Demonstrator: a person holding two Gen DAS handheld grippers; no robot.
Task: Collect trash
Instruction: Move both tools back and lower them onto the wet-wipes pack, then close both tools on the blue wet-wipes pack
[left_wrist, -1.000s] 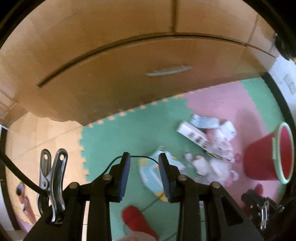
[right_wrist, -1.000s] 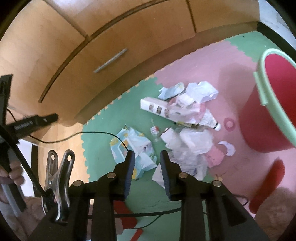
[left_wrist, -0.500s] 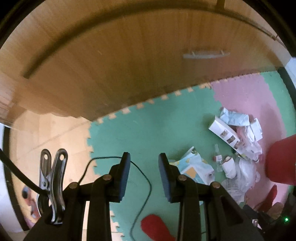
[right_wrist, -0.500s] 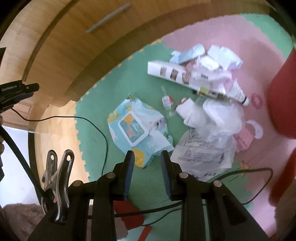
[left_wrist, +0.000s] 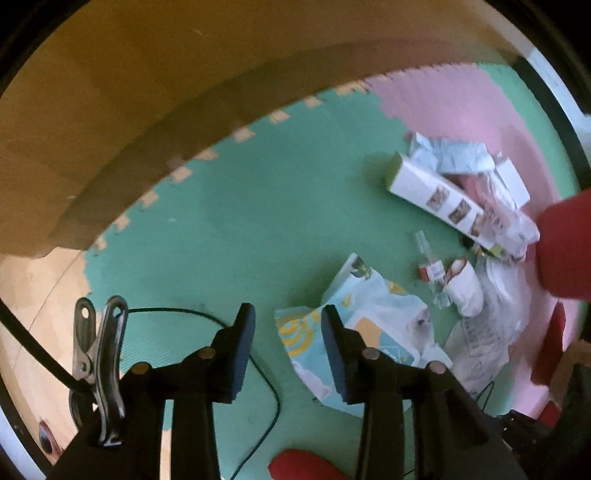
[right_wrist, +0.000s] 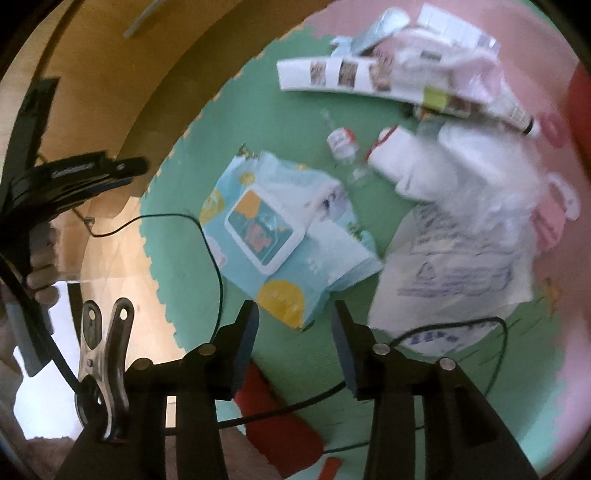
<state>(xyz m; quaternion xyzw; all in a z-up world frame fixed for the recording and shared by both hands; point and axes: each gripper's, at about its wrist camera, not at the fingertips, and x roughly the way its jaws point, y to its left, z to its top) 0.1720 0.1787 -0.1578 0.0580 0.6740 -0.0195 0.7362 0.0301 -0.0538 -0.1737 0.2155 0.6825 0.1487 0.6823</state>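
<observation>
While both hand-held grippers hang over a green and pink foam floor mat (left_wrist: 229, 229), a heap of trash lies ahead of them. The left hand-held gripper (left_wrist: 287, 328) has its jaws parted and just been opening, nothing between them; the pale blue wet-wipes pack (left_wrist: 365, 332) lies on the mat just beyond and to the right of its right finger. The right hand-held gripper (right_wrist: 293, 326) has also just been opening and grips nothing; the same wet-wipes pack (right_wrist: 280, 236) lies directly ahead of its fingertips, apart from them. Beyond the pack lie a small clear bottle (right_wrist: 343, 147), a long white carton (right_wrist: 343, 75) and crumpled white plastic bags (right_wrist: 461, 229). A red bucket (left_wrist: 565, 243) stands at the right edge of the left view. Thin black cables (right_wrist: 207, 236) trail across the mat.
</observation>
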